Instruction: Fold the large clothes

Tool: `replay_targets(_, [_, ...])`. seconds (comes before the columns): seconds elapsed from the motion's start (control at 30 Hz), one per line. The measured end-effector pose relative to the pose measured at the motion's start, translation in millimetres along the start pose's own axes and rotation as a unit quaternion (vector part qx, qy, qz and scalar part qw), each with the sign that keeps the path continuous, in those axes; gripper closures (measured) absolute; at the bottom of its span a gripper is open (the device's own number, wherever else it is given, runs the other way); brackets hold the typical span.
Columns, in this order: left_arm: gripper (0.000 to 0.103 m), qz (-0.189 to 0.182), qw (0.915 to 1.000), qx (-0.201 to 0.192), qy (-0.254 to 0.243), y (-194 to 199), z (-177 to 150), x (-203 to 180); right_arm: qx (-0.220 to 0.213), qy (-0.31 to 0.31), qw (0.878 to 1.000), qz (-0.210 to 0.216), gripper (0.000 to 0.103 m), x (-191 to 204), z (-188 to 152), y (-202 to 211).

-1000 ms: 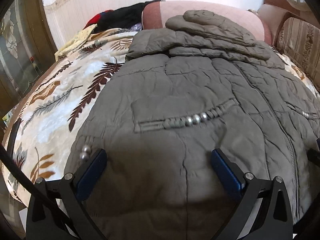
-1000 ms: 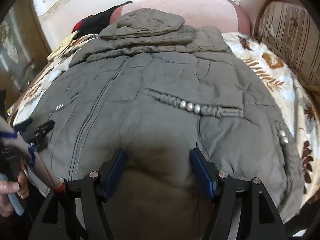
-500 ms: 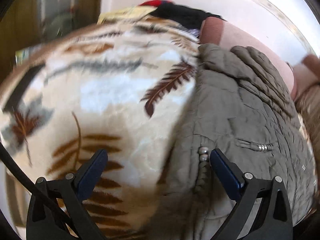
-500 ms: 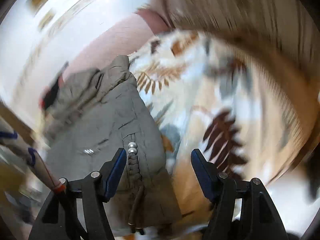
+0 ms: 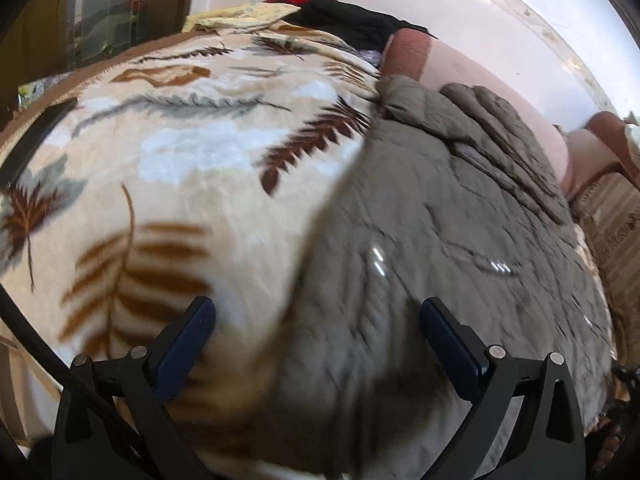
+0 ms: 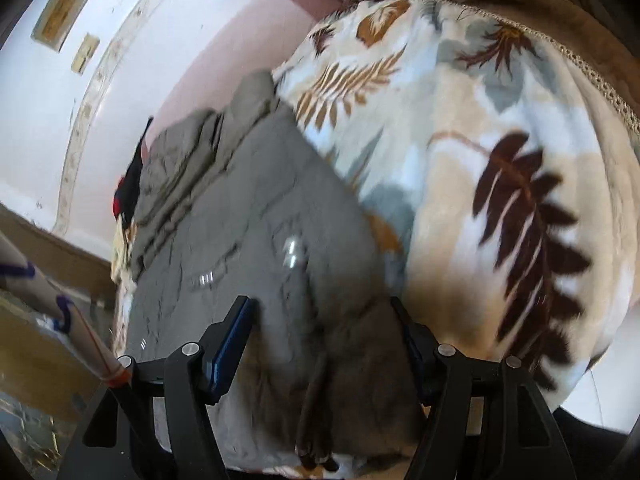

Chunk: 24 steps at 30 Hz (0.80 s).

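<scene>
Both grippers, left point(image 5: 316, 344) and right point(image 6: 324, 336), hover with jaws spread over the grey jacket's point(image 5: 460, 248) edges on the bed blanket point(image 5: 180, 184).

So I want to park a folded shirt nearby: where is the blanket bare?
Bare blanket lies left of the coat, up to the yellow cloth and dark clothes. Another bare stretch runs right of the coat, up to the trimmed edge. The middle is crowded: the coat fills it, sleeves bunched against the pink bolster.

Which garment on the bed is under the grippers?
The grey quilted coat, spread flat on the leaf-print blanket; the black and red clothes lie bunched by the wall.
</scene>
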<state>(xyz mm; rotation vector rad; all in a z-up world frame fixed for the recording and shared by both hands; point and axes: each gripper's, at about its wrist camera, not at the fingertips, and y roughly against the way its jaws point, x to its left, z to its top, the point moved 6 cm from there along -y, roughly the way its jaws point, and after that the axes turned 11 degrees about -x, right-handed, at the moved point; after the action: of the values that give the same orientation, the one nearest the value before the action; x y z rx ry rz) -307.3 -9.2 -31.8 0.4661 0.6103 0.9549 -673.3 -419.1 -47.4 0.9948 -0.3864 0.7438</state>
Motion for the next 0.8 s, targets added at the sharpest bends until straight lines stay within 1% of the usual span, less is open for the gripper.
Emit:
replay_targets(0.07, [0.001, -0.023, 0.9997, 0.007, 0.006, 11.3, -13.8, -7.9, 0.006, 0.016, 1.0, 0.004, 0.031, 4.6, -12.5, 5.1])
replay_targets(0.13, [0.001, -0.038, 0.9992, 0.01, 0.004, 19.8, -25.8, -16.9, 0.018, 0.029, 0.999, 0.01, 0.031, 9.3, -31.6, 9.7])
replay_targets(0.2, [0.001, -0.034, 0.9991, -0.004, -0.026, 30.3, -35.0, -31.5, 0.024, 0.044, 0.999, 0.022, 0.031, 19.0, -53.2, 15.5])
replay_targets(0.23, [0.001, -0.045, 0.998, -0.007, -0.043, 33.8, -38.8, -43.5, 0.021, 0.07, 0.997, 0.033, 0.031, 32.2, -64.0, 19.3])
replay_targets(0.27, [0.001, -0.049, 0.997, -0.015, -0.058, 37.1, -40.4, -54.2, 0.013, 0.104, 0.994, 0.036, 0.032, 46.9, -72.0, 22.0])
replay_targets(0.3, [0.001, -0.047, 0.9959, -0.026, -0.073, 40.3, -40.4, -60.8, -0.01, 0.151, 0.988, 0.032, 0.032, 65.1, -75.5, 28.7])
replay_targets(0.37, [0.001, -0.046, 0.9888, -0.058, -0.129, 47.0, -38.4, -84.5, -0.043, 0.198, 0.979, 0.031, 0.032, 88.1, -71.1, 33.0])
replay_targets(0.43, [0.001, -0.042, 0.9848, -0.07, -0.153, 46.9, -36.9, -96.2, -0.053, 0.192, 0.98, 0.027, 0.032, 93.8, -62.5, 28.8])
replay_targets(0.47, [0.001, -0.041, 0.9843, -0.072, -0.156, 45.1, -36.6, -99.3, -0.045, 0.169, 0.984, 0.023, 0.032, 89.6, -58.2, 21.3])
replay_targets(0.5, [0.001, -0.04, 0.9842, -0.07, -0.158, 42.4, -37.2, -101.2, -0.024, 0.136, 0.99, 0.021, 0.032, 81.1, -57.0, 11.0])
replay_targets(0.53, [0.001, -0.033, 0.9836, -0.066, -0.165, 39.1, -40.0, -102.3, -0.008, 0.114, 0.993, 0.024, 0.032, 75.3, -58.8, 5.3])
replay_targets(0.57, [0.001, -0.021, 0.9821, -0.059, -0.178, 35.6, -44.5, -102.5, 0.018, 0.087, 0.996, 0.026, 0.032, 67.5, -63.8, -4.2])
replay_targets(0.6, [0.001, -0.009, 0.9804, -0.056, -0.189, 32.3, -47.0, -101.4, 0.034, 0.071, 0.997, 0.026, 0.034, 61.1, -69.6, -10.5])
replay_targets(0.63, [0.001, 0.0, 0.979, -0.052, -0.197, 29.9, -50.3, -101.3, 0.028, 0.074, 0.997, 0.024, 0.035, 61.4, -71.6, -6.9])
replay_targets(0.67, [0.001, 0.004, 0.9784, -0.049, -0.201, 28.1, -52.9, -101.0, 0.024, 0.093, 0.995, 0.019, 0.035, 67.1, -72.1, -7.2])
replay_targets(0.8, [0.0, 0.014, 0.9764, -0.051, -0.21, 26.2, -55.3, -97.5, 0.01, 0.179, 0.984, -0.017, 0.034, 80.3, -87.1, -8.7])
